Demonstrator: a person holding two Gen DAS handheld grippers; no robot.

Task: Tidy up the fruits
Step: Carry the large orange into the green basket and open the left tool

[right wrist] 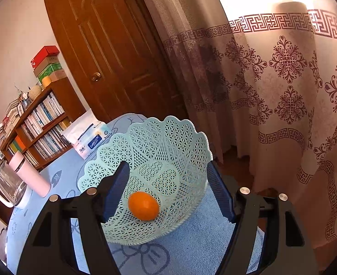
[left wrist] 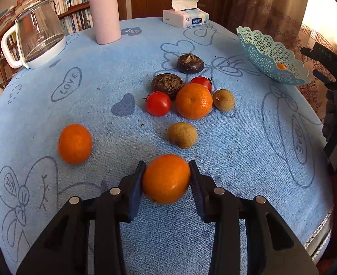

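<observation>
Orange mandarin point(left wrist: 166, 178); mint lattice basket point(right wrist: 168, 142).

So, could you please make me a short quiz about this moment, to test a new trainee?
1. True or false: the left gripper is shut on an orange.
2. What lies inside the basket? A: a tomato. B: one small orange fruit. C: nothing.
3. How many red tomatoes lie on the blue cloth?

Key: 1 true; 2 B; 3 two.
</observation>
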